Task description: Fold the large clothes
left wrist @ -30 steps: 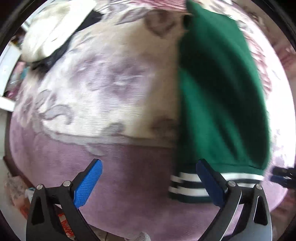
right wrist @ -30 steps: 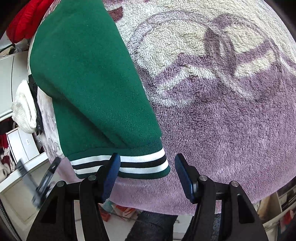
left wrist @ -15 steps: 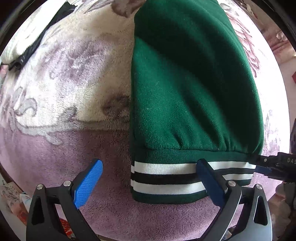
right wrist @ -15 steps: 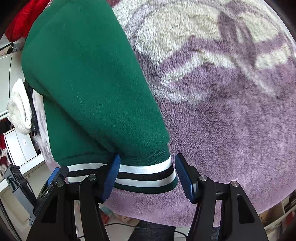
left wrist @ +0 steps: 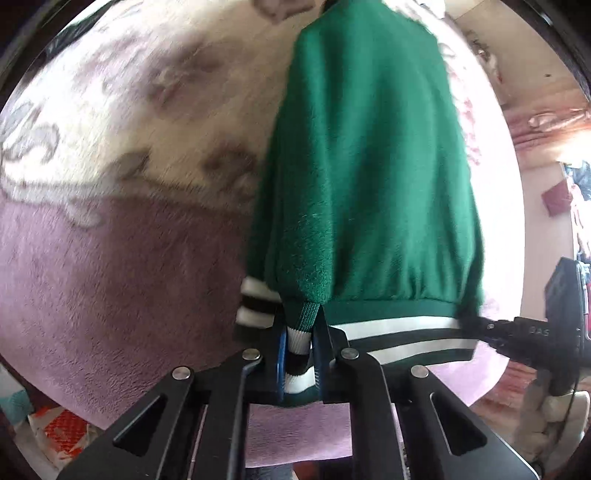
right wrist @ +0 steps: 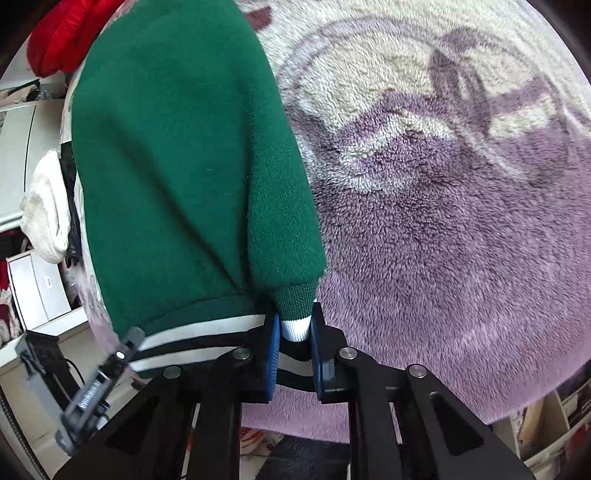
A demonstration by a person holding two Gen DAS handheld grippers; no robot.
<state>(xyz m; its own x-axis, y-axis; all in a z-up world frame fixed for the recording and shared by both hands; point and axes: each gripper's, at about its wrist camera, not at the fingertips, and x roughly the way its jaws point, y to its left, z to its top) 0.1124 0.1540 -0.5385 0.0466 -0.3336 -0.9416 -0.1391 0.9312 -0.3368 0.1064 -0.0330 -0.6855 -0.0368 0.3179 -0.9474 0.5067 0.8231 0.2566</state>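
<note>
Underneath, spread wide as the carrying surface: a plush fleece blanket in mauve and cream with a swirling floral pattern (left wrist: 110,258) (right wrist: 461,240). Lying on it, lengthwise away from the cameras, with its bottom band at the blanket's near edge: a large dark green fleece jacket with white-and-black striped ribbed hem and cuffs (left wrist: 369,184) (right wrist: 177,166). At the jacket's left hem corner, bunched and drawn up from the blanket: a striped ribbed cuff (left wrist: 299,332), pinched between the blue pads of the black left gripper (left wrist: 298,363), jaws drawn together on the knit. At the right hem corner, likewise: the other green-and-white cuff (right wrist: 295,314), squeezed between the blue pads of the black right gripper (right wrist: 293,360), jaws closing with cloth already pressed between them. Beyond the blanket's far left corner in the right wrist view: a red padded garment (right wrist: 66,33). Off the left edge, draped over pale furniture: a cream knitted item (right wrist: 44,210). Past the near edge, low in the left wrist view: an orange-and-white patterned bag (left wrist: 62,428).
</note>
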